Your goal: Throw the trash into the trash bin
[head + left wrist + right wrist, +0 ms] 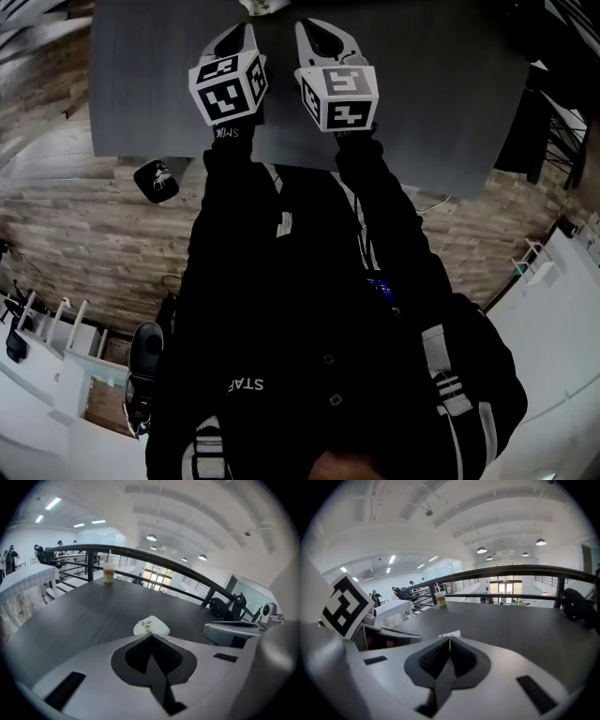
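White and crumpled, with a bit of red print on it, the trash (pixel 151 626) lies flat on the dark grey bench (pixel 75 620). In the head view it sits at 12 o'clock, right at the top edge, just past the tips of both claws.

The left claw (pixel 151 636) is closed tight, its two dark pads pressed together with nothing between them. The trash lies just in front of its tip, at 12 o'clock from it. I cannot tell if the tip touches it.

The right claw (pixel 449 639) is closed tight too and holds nothing. Only a small bit of the trash peeks over its tip.

The two claws are side by side over the bench, the left one at 11 o'clock and the right one at 1 o'clock in the head view. Each has a cube (pixel 228 86) with black and white squares on it.

Far off at the back edge of the bench stands a cup (pixel 108 572) with a straw, at 11 o'clock from the trash in the left gripper view. A dark rail (pixel 178 569) runs behind it.

Below the bench is a wood floor (pixel 84 234), and a small black thing (pixel 157 180) lies on it.
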{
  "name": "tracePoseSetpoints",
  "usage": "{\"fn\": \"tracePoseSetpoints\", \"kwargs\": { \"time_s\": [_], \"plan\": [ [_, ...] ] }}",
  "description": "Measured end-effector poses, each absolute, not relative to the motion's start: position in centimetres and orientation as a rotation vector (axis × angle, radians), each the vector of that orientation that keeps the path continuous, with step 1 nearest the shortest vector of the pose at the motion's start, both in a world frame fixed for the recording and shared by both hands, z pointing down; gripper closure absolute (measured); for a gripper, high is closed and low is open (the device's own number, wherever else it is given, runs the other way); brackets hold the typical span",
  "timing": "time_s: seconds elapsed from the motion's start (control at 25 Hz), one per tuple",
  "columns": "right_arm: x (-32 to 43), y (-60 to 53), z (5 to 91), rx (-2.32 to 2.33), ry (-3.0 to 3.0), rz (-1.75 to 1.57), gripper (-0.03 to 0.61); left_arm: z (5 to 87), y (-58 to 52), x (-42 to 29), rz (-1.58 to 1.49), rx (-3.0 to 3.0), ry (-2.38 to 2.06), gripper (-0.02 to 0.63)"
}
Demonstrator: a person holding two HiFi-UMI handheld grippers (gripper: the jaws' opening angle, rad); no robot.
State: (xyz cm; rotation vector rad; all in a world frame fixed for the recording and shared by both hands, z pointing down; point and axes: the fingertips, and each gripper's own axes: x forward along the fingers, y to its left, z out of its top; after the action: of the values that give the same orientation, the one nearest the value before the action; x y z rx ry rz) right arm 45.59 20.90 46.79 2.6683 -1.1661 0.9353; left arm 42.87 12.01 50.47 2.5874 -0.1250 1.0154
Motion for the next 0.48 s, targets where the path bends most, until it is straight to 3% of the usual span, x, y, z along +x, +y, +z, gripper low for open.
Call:
{"fn": "tracePoseSetpoints", "kwargs": {
  "time_s": [0.48],
  "plan": [
    [48.4, 19.8, 49.9, 2.656, -1.169, 0.958, 0.562, 54.0, 11.3, 46.2, 1.059, 2.548, -0.131, 0.587]
  ]
}}
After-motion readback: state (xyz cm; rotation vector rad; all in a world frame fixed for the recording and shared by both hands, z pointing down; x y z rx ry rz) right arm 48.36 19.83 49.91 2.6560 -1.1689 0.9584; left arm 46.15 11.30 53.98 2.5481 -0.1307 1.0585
